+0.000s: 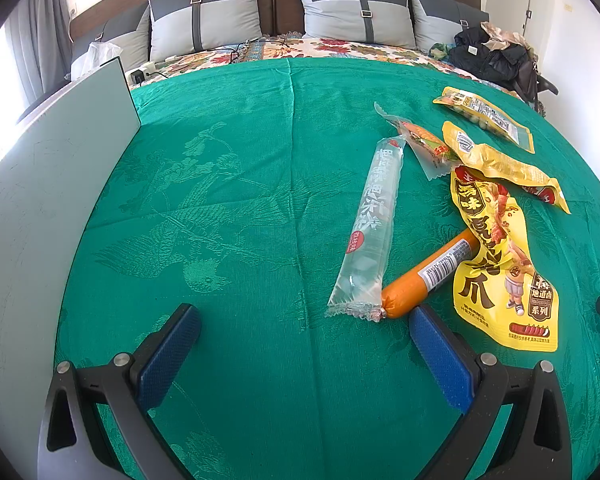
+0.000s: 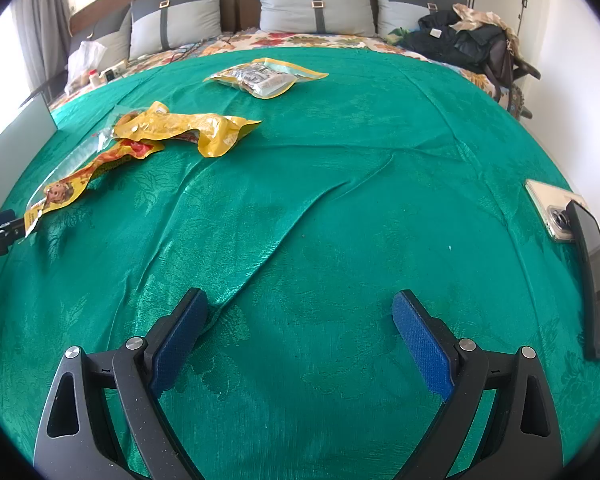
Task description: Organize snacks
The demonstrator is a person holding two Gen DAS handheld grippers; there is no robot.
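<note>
Left gripper (image 1: 304, 320) and right gripper (image 2: 300, 308) are held wide apart, empty, over green patterned bedspread (image 1: 228, 200); orange plastic-wrapped sausage (image 1: 428, 276) is seen beside clear long packet (image 1: 370, 224), under yellow printed pouch (image 1: 500, 264).

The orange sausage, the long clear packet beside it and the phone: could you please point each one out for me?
orange sausage (image 1: 416, 282), left wrist view, on its bare orange casing below the barcode label.
long clear packet (image 1: 370, 224), left wrist view, on the middle of its printed face.
phone (image 2: 550, 208), right wrist view, on its pale back.
</note>
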